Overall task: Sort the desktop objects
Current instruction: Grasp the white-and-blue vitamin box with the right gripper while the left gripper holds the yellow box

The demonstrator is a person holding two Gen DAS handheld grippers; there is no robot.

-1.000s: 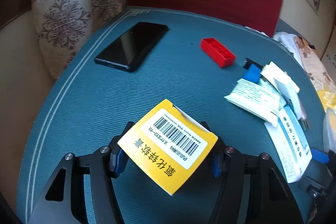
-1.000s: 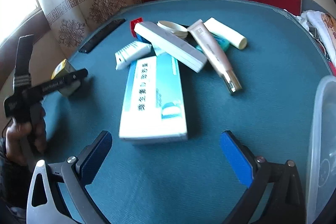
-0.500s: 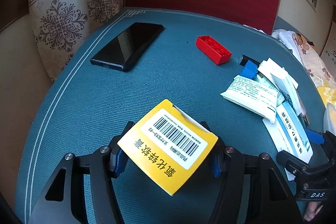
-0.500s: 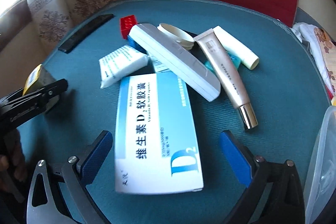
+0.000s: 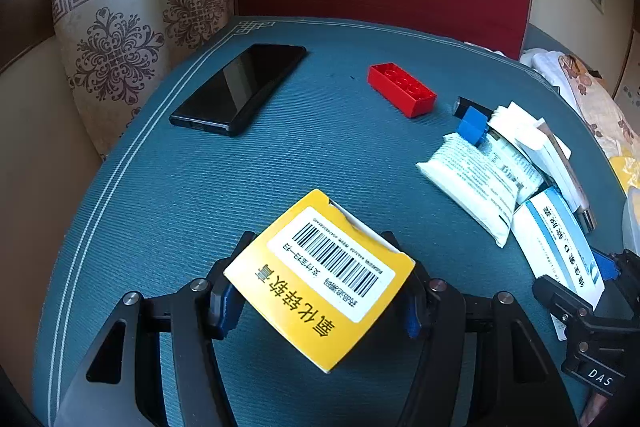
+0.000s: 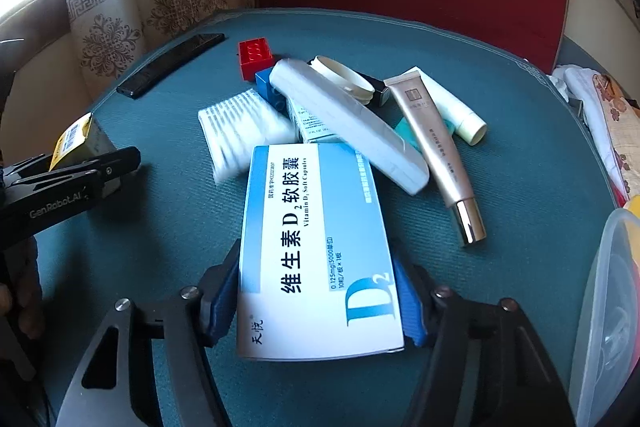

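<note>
My right gripper (image 6: 320, 297) had just closed its jaws onto the vitamin box (image 6: 320, 247); my left gripper (image 5: 320, 297) clamped the yellow box (image 5: 320, 279).

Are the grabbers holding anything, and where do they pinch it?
Left gripper holds the yellow box by its two sides. Right gripper, jaws just closing, pinches the blue-and-white vitamin box by its long side edges.

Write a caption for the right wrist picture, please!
Right gripper clamps the blue vitamin D box on the teal table.
</note>
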